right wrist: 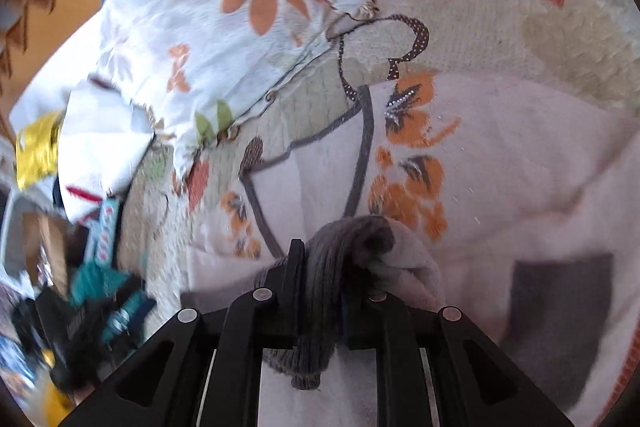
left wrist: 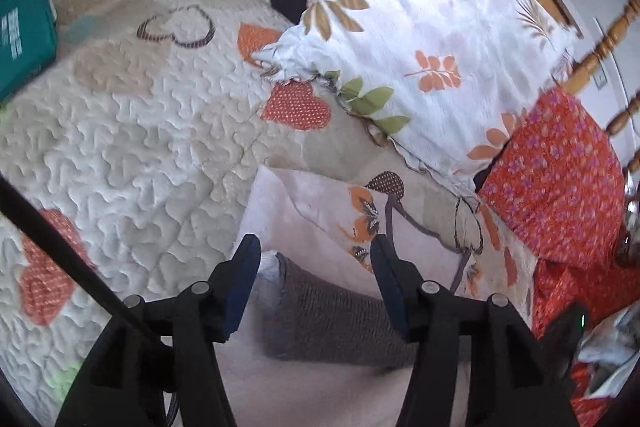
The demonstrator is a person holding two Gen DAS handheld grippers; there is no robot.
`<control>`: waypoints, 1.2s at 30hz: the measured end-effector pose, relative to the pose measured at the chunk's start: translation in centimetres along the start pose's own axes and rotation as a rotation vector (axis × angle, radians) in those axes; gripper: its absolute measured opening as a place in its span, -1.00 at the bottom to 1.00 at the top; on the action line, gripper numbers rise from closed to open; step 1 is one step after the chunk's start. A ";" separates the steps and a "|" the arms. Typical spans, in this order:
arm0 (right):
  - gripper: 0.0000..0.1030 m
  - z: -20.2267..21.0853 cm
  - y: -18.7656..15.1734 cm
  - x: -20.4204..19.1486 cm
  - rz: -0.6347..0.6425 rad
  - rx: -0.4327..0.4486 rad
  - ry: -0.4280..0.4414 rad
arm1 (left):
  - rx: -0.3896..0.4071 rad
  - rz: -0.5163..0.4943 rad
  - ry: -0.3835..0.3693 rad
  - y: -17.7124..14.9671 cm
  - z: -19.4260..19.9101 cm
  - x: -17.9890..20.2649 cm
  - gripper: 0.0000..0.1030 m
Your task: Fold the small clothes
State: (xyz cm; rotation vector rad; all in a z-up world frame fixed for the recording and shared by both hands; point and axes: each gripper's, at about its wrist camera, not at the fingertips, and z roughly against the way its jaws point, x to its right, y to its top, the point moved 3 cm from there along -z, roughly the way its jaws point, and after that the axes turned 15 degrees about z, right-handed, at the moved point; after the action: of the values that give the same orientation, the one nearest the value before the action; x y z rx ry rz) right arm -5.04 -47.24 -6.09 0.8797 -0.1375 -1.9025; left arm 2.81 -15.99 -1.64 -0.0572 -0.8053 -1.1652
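A small pale pink top (left wrist: 304, 211) with orange flowers and grey trim lies on a quilted bedspread (left wrist: 132, 131). Its grey ribbed cuff (left wrist: 332, 319) lies between the fingers of my left gripper (left wrist: 314, 251), which is open just above the cloth. In the right wrist view the same top (right wrist: 500, 163) spreads ahead. My right gripper (right wrist: 320, 255) is shut on a bunched grey ribbed cuff (right wrist: 332, 247) and lifts that sleeve end off the garment. A grey square patch (right wrist: 560, 303) shows on the top at lower right.
A white pillow with leaf print (left wrist: 432, 39) lies beyond the top. A red flowered cloth (left wrist: 556, 187) lies to the right, by a wooden bed rail (left wrist: 592, 51). A green box (left wrist: 24, 27) stands at far left. Clutter (right wrist: 80, 267) lies at the bed's edge in the right wrist view.
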 end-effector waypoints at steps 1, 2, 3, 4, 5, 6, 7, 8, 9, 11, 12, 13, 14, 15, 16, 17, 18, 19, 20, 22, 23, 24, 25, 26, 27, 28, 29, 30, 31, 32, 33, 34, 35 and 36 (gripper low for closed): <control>-0.66 -0.5 0.6 0.2 -0.011 -0.006 0.002 | 0.010 -0.028 0.013 -0.3 0.3 0.2 0.07; -0.63 -0.7 0.9 0.3 -0.017 -0.010 0.005 | 0.024 -0.058 0.025 -0.6 0.7 0.4 0.07; -0.54 -0.8 1.2 0.4 -0.029 -0.010 0.010 | 0.033 -0.087 0.029 -1.0 1.1 0.7 0.07; -0.44 -0.7 1.3 0.7 -0.050 -0.001 0.021 | 0.030 -0.123 0.028 -1.7 1.4 0.9 0.11; -0.21 -0.3 1.5 0.9 -0.078 0.024 0.032 | 0.017 -0.154 0.023 -2.3 1.6 1.2 0.12; -0.08 0.1 1.7 1.2 -0.097 0.046 0.040 | 0.006 -0.169 0.019 -2.7 1.6 1.3 0.15; -0.03 0.7 2.0 1.5 -0.117 0.070 0.048 | -0.017 -0.193 0.016 -3.4 1.6 1.3 0.17; 0.02 1.3 2.3 1.7 -0.135 0.094 0.051 | -0.032 -0.203 0.018 -3.7 1.5 1.3 0.17; 0.04 2.0 2.6 2.0 -0.143 0.108 0.045 | -0.060 -0.210 0.027 -4.1 1.1 1.0 0.17; 0.05 3.1 2.8 1.9 -0.114 0.113 0.011 | -0.102 -0.191 0.042 -4.1 0.5 0.4 0.17; 0.05 3.6 2.7 1.5 -0.076 0.105 -0.012 | -0.115 -0.171 0.051 -4.0 0.2 -0.1 0.17; 0.05 3.9 2.5 0.7 -0.016 0.086 -0.046 | -0.118 -0.136 0.065 -3.5 0.1 -0.8 0.17; 0.06 4.1 2.2 -0.2 0.038 0.071 -0.067 | -0.108 -0.103 0.076 -2.9 0.1 -1.4 0.17; 0.06 4.1 1.7 -1.6 0.113 0.050 -0.080 | -0.093 -0.072 0.081 -2.2 0.3 -2.0 0.17; 0.05 4.0 1.3 -2.8 0.175 0.032 -0.077 | -0.076 -0.035 0.081 -1.5 0.6 -2.7 0.17; 0.00 3.7 0.7 -4.0 0.225 0.012 -0.067 | -0.057 0.011 0.079 -0.5 1.1 -3.5 0.17; -0.09 3.2 0.1 -5.3 0.274 -0.012 -0.052 | -0.046 0.036 0.077 0.1 1.4 -4.1 0.17; -0.14 2.3 -0.7 -6.8 0.329 -0.048 -0.034 | -0.027 0.072 0.073 1.0 1.8 -4.8 0.18; -0.21 1.0 -1.5 -8.5 0.389 -0.091 -0.024 | -0.015 0.089 0.074 1.4 2.1 -5.2 0.18; -0.25 -1.7 -2.9 -11.3 0.495 -0.159 -0.032 | 0.010 0.115 0.086 2.2 2.6 -5.8 0.21; -0.26 -3.6 -3.5 -12.8 0.556 -0.192 -0.053 | 0.012 0.116 0.089 2.3 2.7 -6.0 0.21; -0.26 -5.0 -3.9 -13.9 0.596 -0.213 -0.073 | 0.007 0.110 0.088 2.3 2.7 -5.9 0.21; -0.26 -7.2 -4.2 -15.2 0.639 -0.236 -0.092 | 0.002 0.103 0.088 2.3 2.6 -5.9 0.21; -0.26 -8.6 -4.3 -16.2 0.655 -0.250 -0.094 | -0.001 0.090 0.088 2.3 2.7 -5.8 0.21; -0.26 -10.5 -3.9 -17.0 0.665 -0.274 -0.097 | 0.000 0.086 0.088 2.4 2.7 -5.8 0.21; -0.26 -12.9 -3.3 -17.8 0.674 -0.303 -0.117 | 0.003 0.082 0.089 2.5 2.8 -5.8 0.22; -0.26 -14.5 -2.8 -18.3 0.680 -0.309 -0.145 | 0.008 0.076 0.088 2.6 3.0 -5.9 0.22; -0.26 -15.7 -2.4 -18.7 0.687 -0.304 -0.173 | 0.013 0.073 0.087 2.7 3.1 -5.9 0.22; -0.25 -16.8 -1.5 -19.2 0.696 -0.278 -0.201 | 0.025 0.071 0.091 2.8 3.3 -6.0 0.25; -0.24 -17.6 -0.5 -19.6 0.699 -0.257 -0.232 | 0.032 0.072 0.099 2.9 3.4 -6.2 0.26; -0.25 -17.8 0.5 -19.8 0.688 -0.245 -0.245 | 0.033 0.075 0.106 2.9 3.3 -6.3 0.28; -0.25 -17.4 1.2 -20.1 0.676 -0.225 -0.244 | 0.026 0.076 0.106 2.9 3.2 -6.4 0.28; -0.23 -16.0 2.4 -20.2 0.654 -0.179 -0.234 | 0.011 0.073 0.105 2.7 2.9 -6.4 0.28; -0.10 -14.2 3.3 -20.0 0.626 -0.137 -0.221 | -0.009 0.061 0.108 2.5 2.6 -6.3 0.28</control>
State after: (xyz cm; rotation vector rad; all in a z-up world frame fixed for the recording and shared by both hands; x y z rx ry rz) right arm 11.15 -28.59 -4.61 0.4552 -0.3668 -1.3912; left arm 2.53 -8.83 -2.56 -0.0257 -0.6981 -1.1050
